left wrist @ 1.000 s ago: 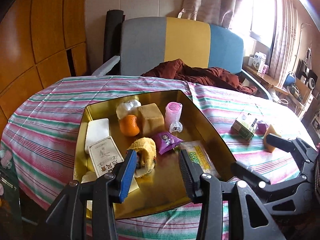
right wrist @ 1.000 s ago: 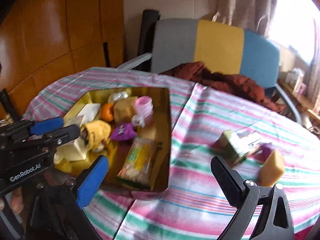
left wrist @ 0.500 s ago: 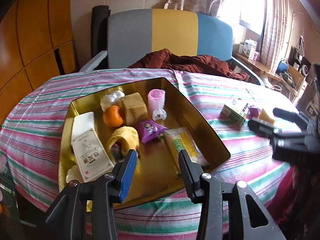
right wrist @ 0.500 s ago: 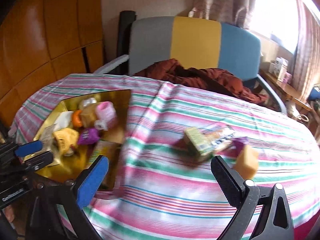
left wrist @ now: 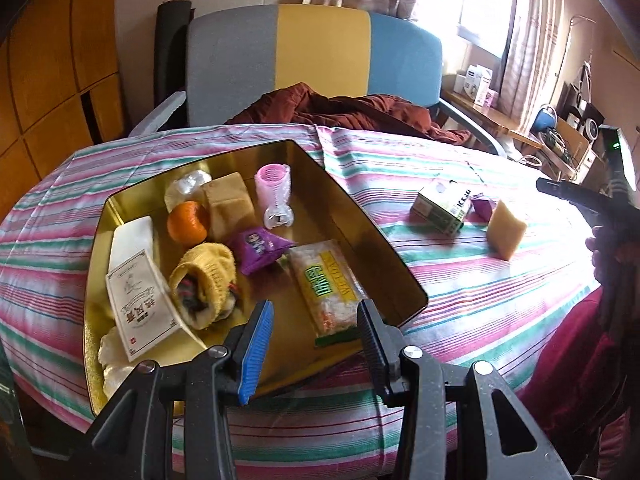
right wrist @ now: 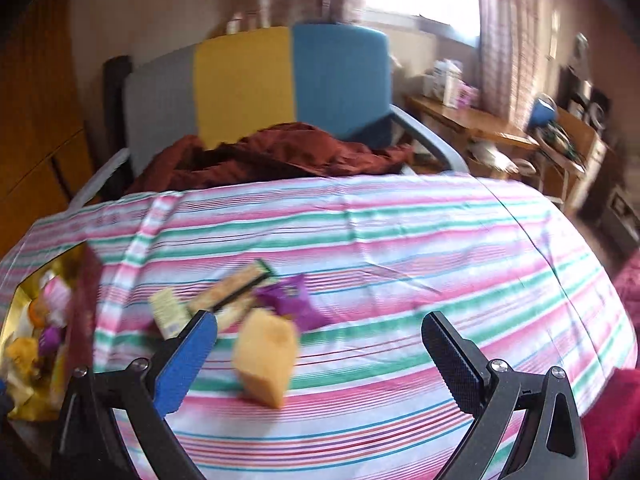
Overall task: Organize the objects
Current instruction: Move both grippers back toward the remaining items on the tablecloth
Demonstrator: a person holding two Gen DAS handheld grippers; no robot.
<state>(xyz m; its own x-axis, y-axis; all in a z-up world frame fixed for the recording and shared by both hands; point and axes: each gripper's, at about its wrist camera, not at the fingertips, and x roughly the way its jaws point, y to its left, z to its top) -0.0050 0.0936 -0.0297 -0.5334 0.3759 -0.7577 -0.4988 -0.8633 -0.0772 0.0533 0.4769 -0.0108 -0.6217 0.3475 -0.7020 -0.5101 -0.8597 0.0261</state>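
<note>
A gold tin [left wrist: 362, 216] on the striped tablecloth holds several items: an orange [left wrist: 187, 222], a yellow knit piece [left wrist: 204, 282], a purple packet [left wrist: 258, 249], a pink curler [left wrist: 273, 182] and a green-labelled snack bag [left wrist: 326, 286]. My left gripper [left wrist: 314, 344] hovers open at the tin's near edge, holding nothing. Outside the tin lie a green box [left wrist: 442, 206] [right wrist: 208, 306], a purple wrapper [right wrist: 294, 302] and a yellow sponge [left wrist: 506, 230] [right wrist: 266, 354]. My right gripper [right wrist: 320, 354] is wide open just in front of the sponge, which sits near its blue finger.
A chair [left wrist: 312, 52] with grey, yellow and blue panels stands behind the table, with a dark red cloth [left wrist: 352, 110] on its seat. A cluttered wooden shelf [right wrist: 480, 124] lies at the right under the window. Wooden cabinets [left wrist: 48, 60] line the left wall.
My right gripper has swung rightward away from the tin toward the sponge and box. The left gripper has pulled back slightly from the tin, still open.
</note>
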